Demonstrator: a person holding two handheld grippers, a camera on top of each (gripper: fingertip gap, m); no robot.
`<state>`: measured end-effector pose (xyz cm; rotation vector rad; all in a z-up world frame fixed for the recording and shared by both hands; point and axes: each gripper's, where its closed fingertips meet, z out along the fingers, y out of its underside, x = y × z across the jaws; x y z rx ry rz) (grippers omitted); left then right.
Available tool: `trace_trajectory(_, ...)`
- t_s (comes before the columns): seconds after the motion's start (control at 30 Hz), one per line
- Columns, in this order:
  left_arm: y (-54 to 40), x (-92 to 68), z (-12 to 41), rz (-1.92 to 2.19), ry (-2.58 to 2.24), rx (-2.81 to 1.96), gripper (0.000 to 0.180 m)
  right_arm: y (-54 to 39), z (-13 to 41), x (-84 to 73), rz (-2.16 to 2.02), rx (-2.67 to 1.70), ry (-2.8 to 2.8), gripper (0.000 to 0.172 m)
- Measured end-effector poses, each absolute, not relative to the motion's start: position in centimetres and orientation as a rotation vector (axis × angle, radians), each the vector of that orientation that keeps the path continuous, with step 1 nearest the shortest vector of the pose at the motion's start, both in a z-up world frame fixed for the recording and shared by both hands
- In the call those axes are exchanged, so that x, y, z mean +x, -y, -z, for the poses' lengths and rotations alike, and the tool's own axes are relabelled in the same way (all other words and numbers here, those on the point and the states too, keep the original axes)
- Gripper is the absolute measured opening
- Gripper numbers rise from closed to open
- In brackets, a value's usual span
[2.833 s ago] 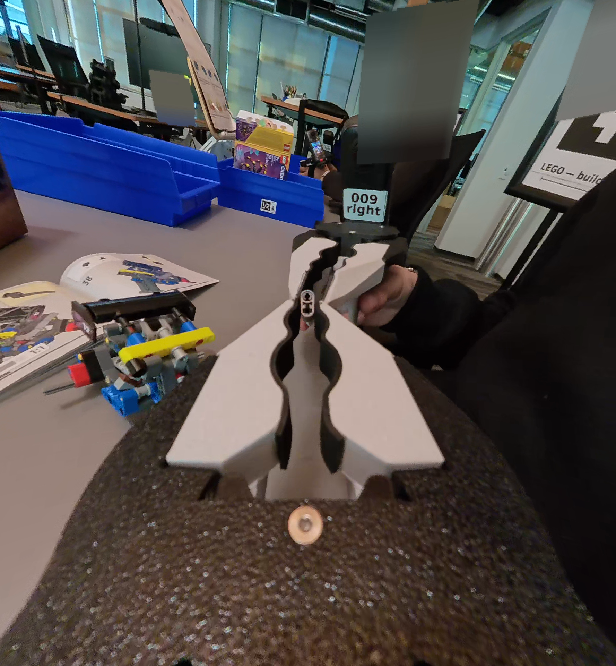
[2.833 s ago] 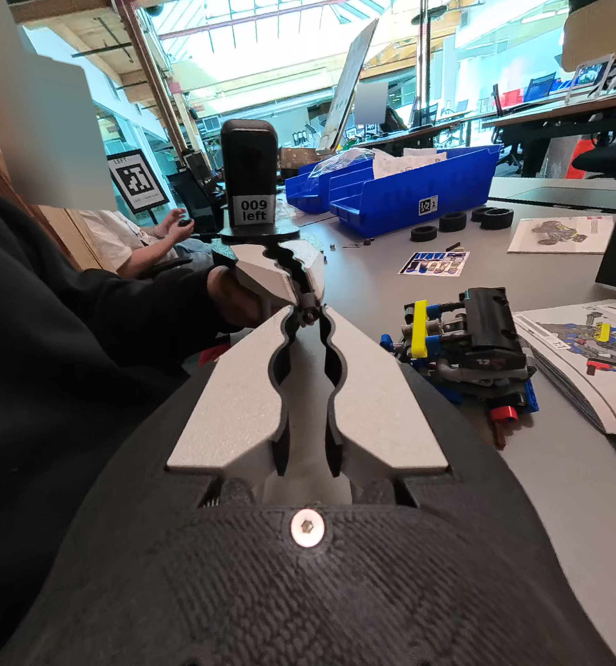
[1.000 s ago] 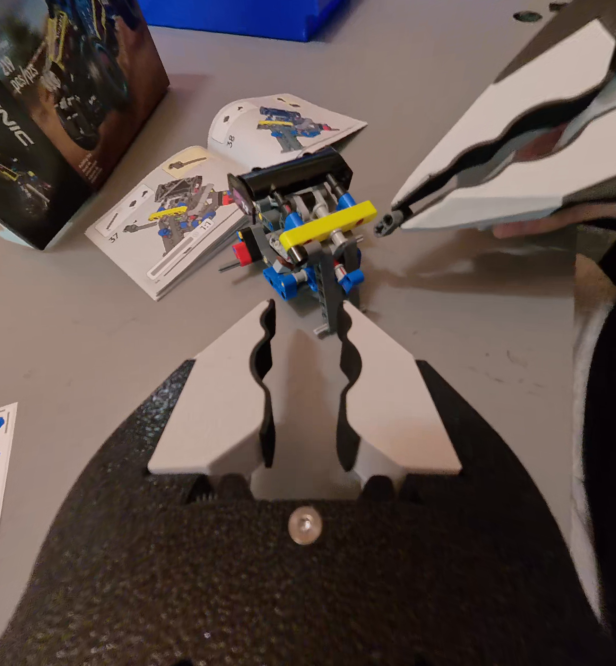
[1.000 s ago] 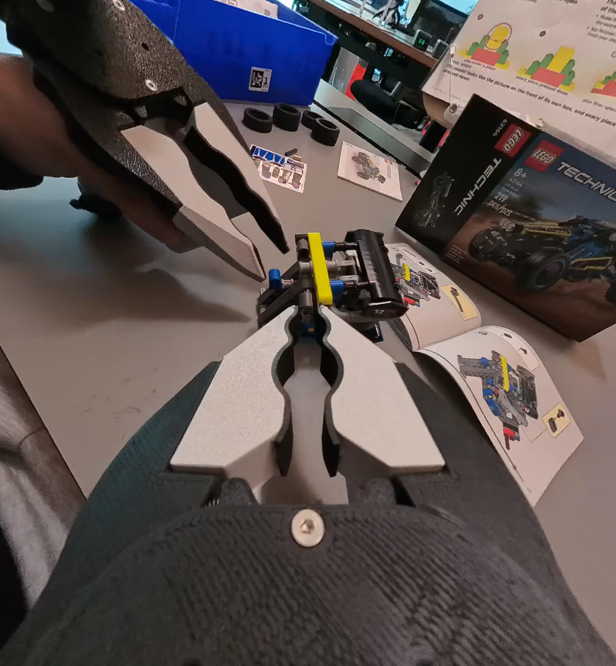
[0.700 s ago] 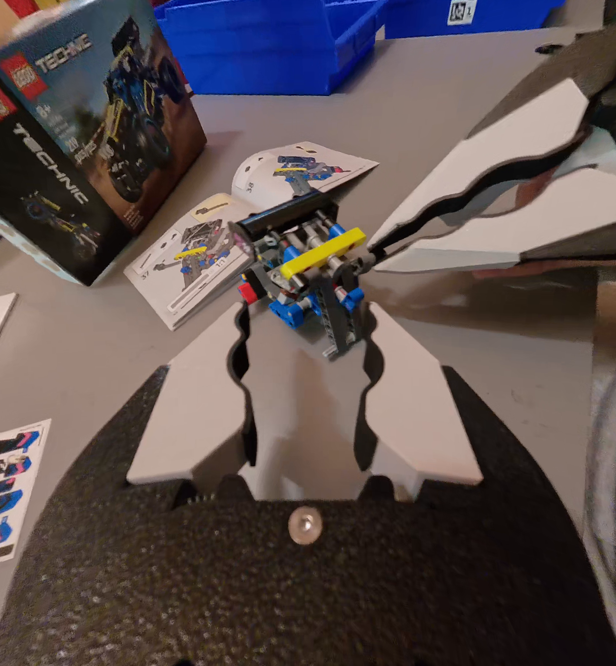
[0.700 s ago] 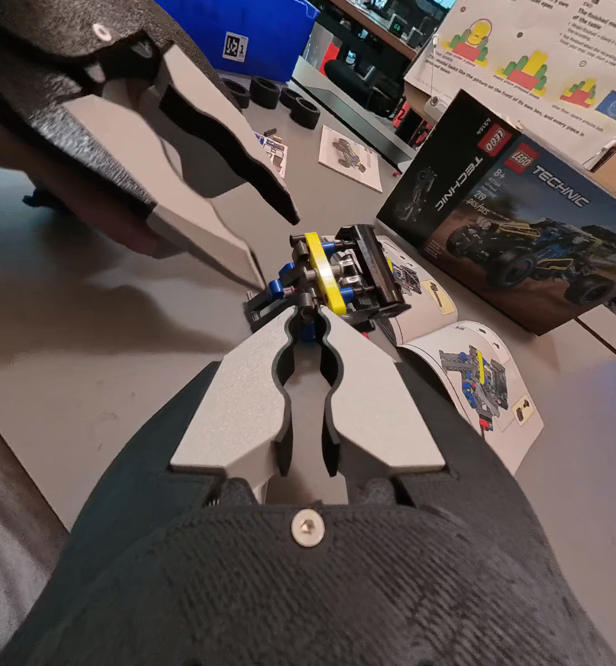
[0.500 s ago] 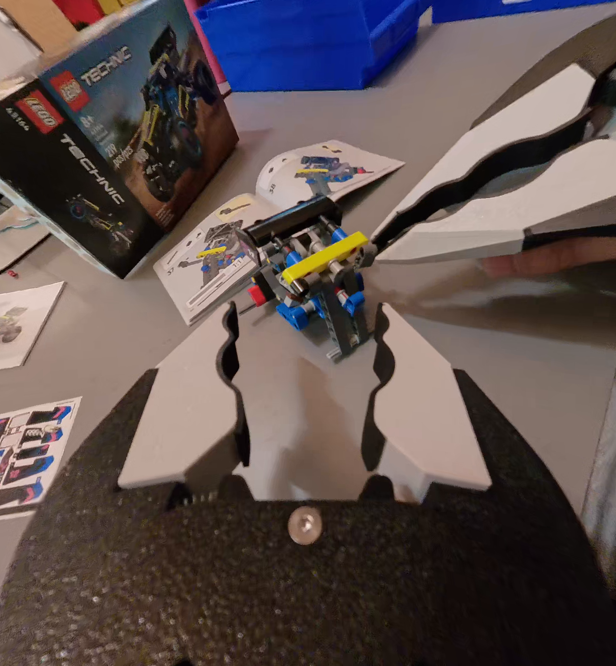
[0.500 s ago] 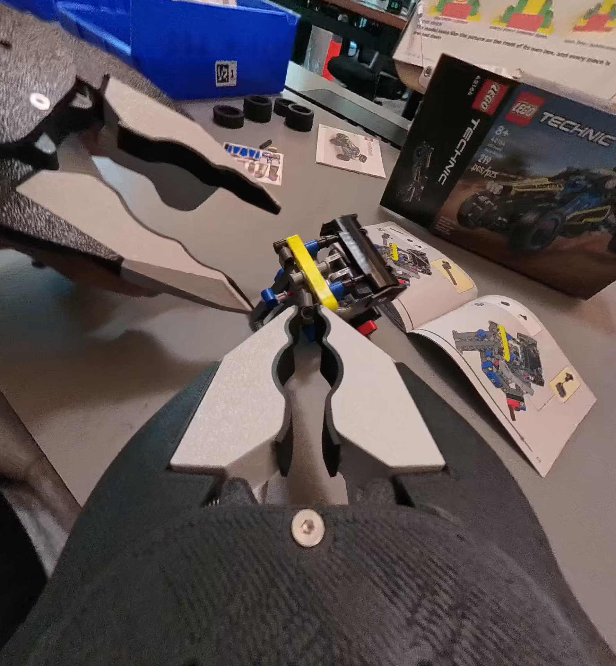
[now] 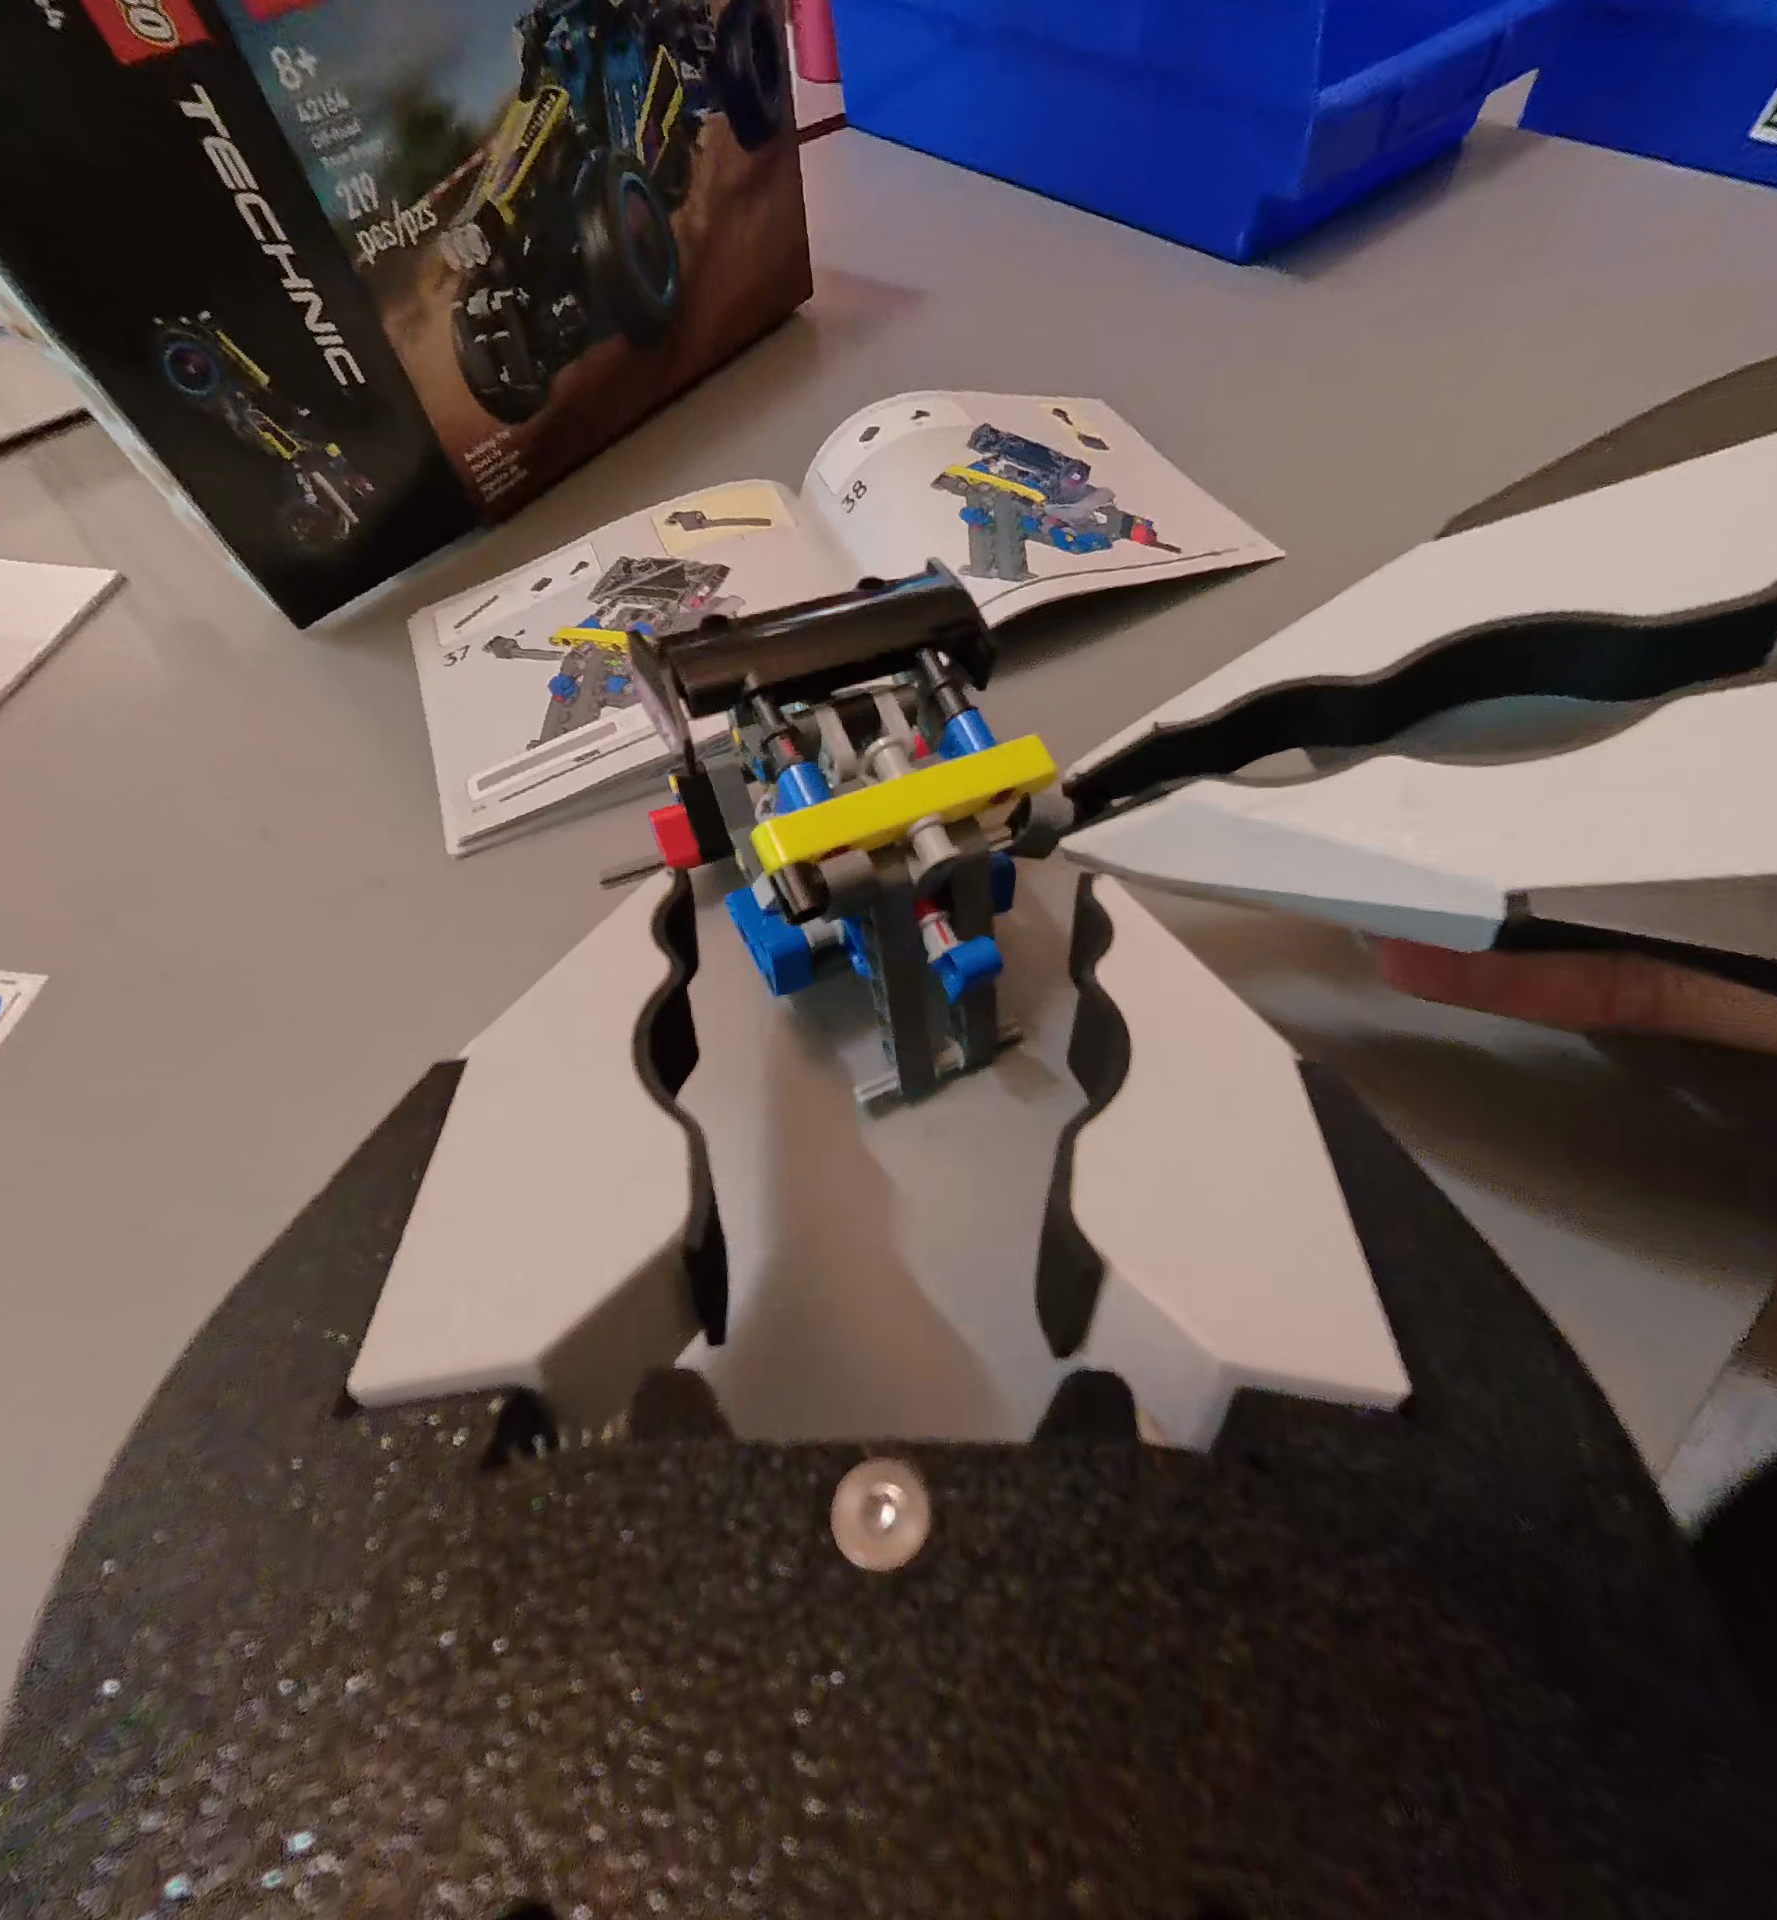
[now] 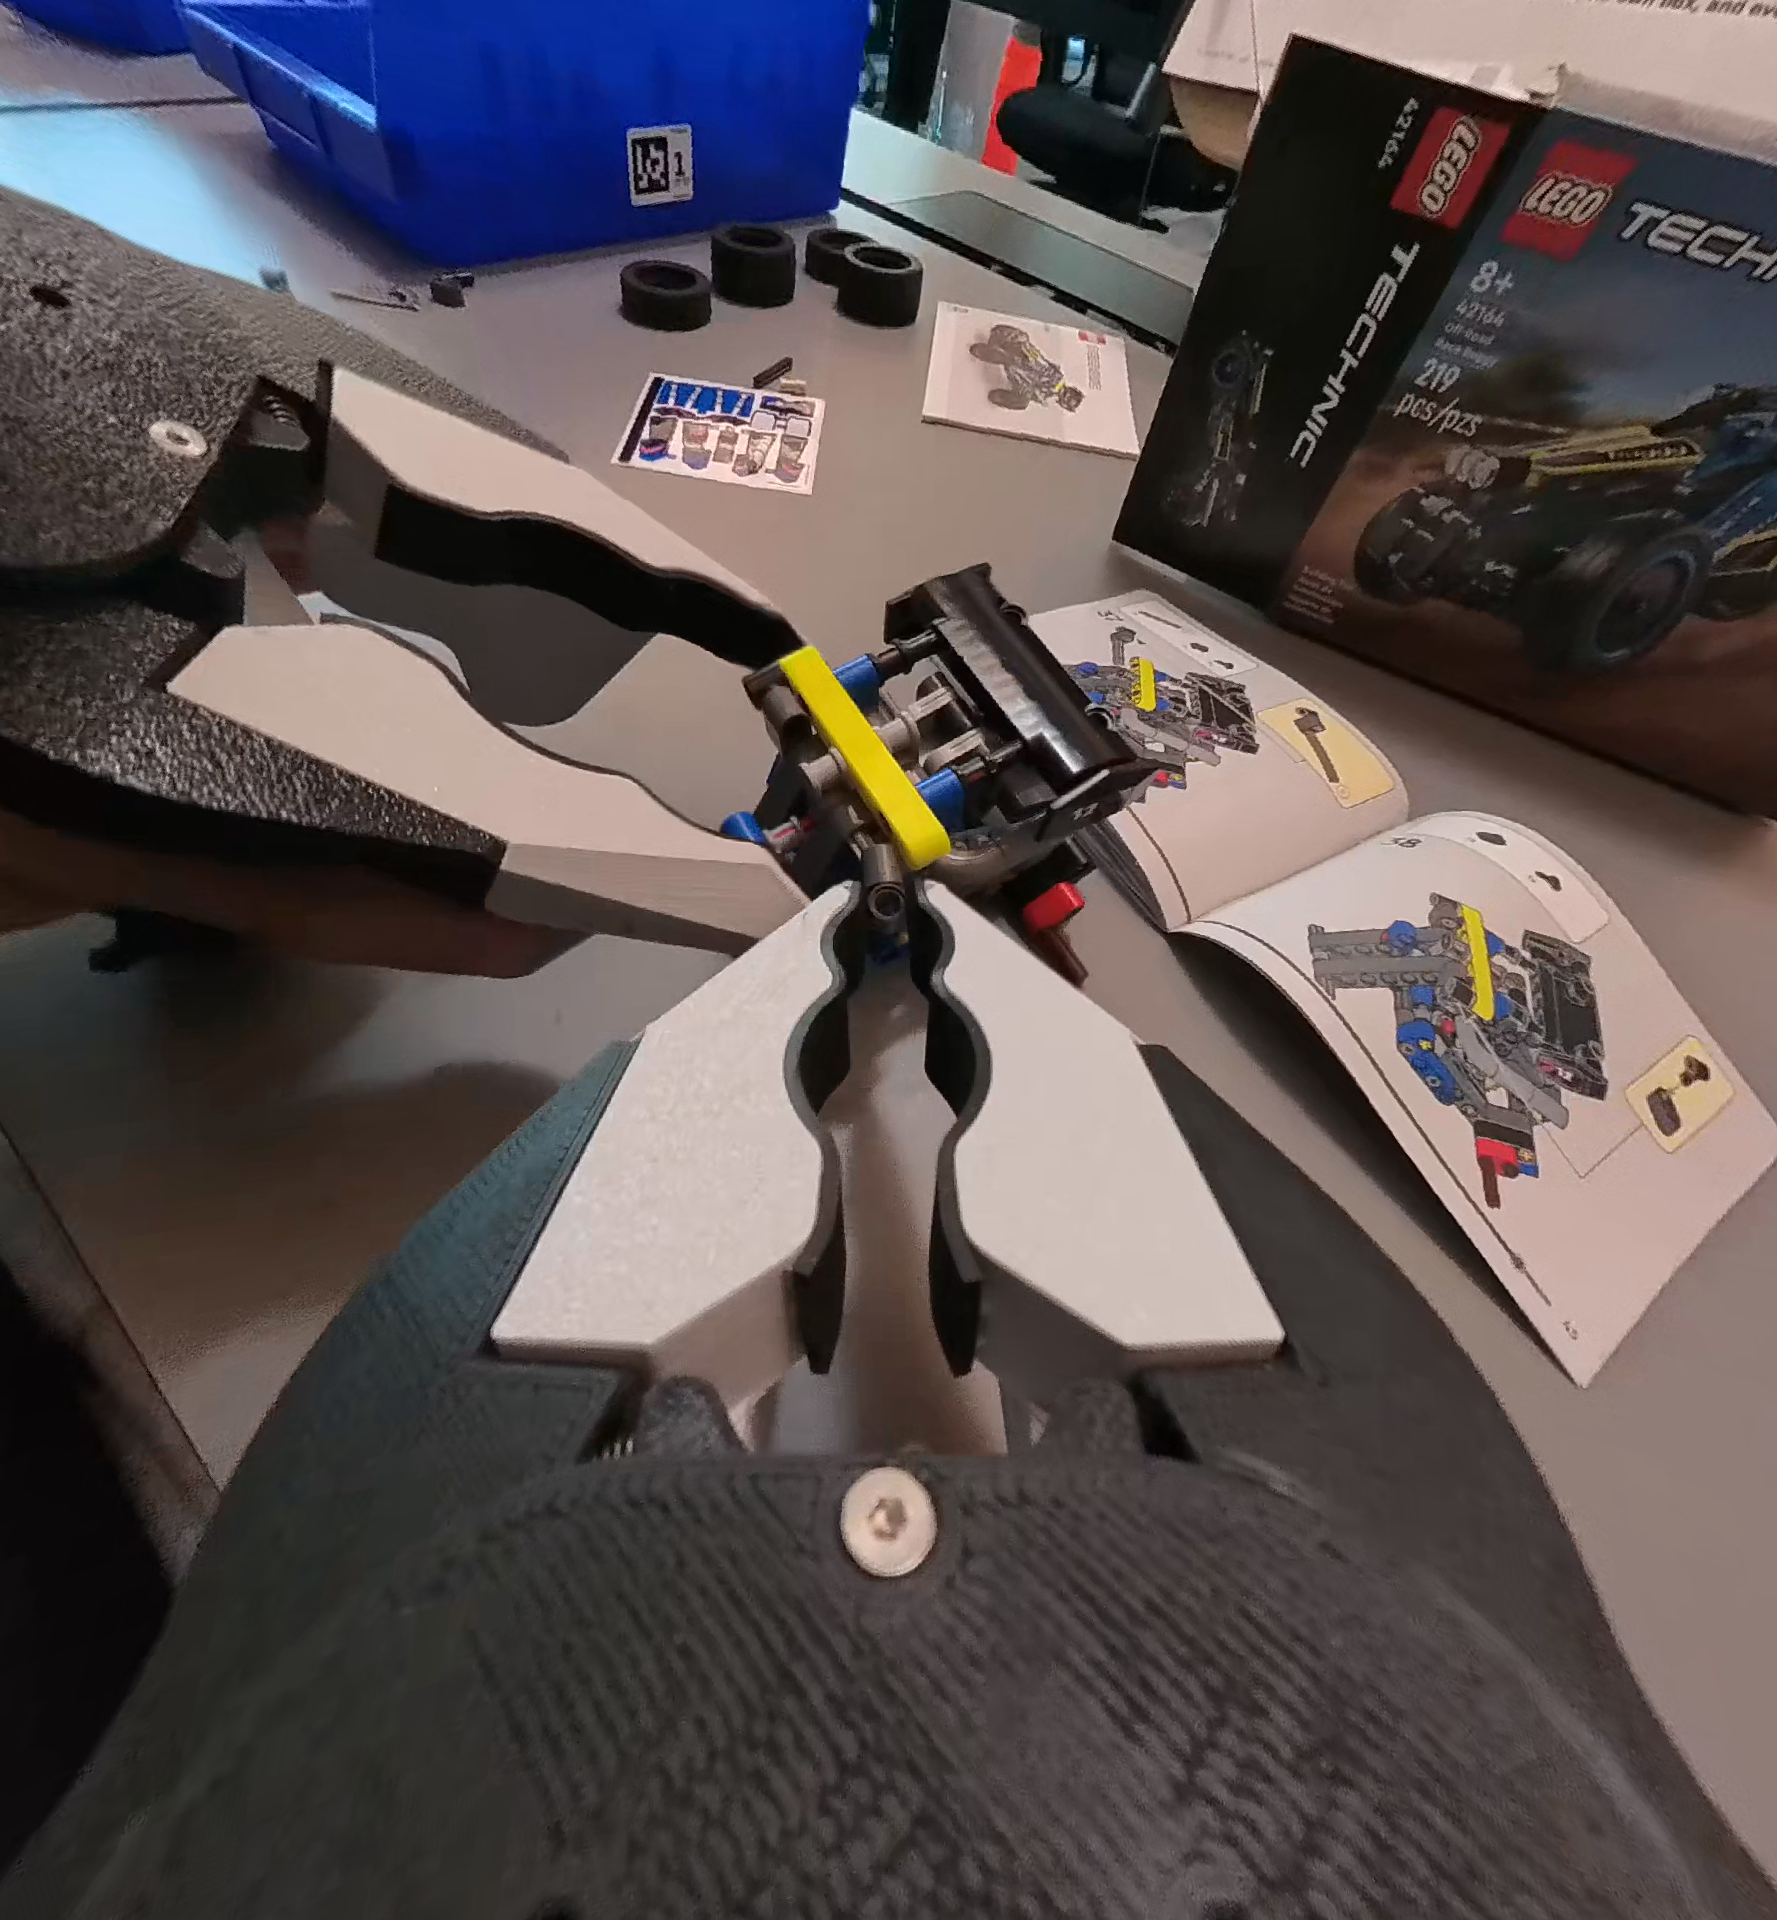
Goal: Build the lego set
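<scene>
A small brick-built model with a yellow beam and a black top bar stands on the grey table. My left gripper is open, its fingers on either side of the model's near end with gaps at both pads. My right gripper is shut on a small grey connector piece and holds it against the model just under the end of the yellow beam. The right gripper's tips also show in the left wrist view, at the model's right side.
An open instruction booklet lies just beyond the model, and the set's box stands behind it. Blue bins line the far edge. Several black tyres, a sticker sheet and a small leaflet lie past the left gripper.
My left gripper has opened wide and moved forward around the model's near end. My right gripper stayed shut on the grey piece and brought it against the model under the yellow beam.
</scene>
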<state>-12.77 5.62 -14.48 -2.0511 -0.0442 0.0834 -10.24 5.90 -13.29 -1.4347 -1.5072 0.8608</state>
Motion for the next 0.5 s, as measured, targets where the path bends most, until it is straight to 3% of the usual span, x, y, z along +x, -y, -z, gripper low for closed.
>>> trace_trajectory(0.13, -5.91, -12.87, 14.21, -0.183, 0.029, -2.032, 0.060, -5.89, 12.98, -10.44, -0.954, -1.445, 1.507, 0.004)
trace_trajectory(0.5, -6.36, -13.36, 14.36, -0.240, 0.041, -2.040, 0.054, -6.12, 12.90, -10.83, -1.134, -1.505, 1.524, 0.004)
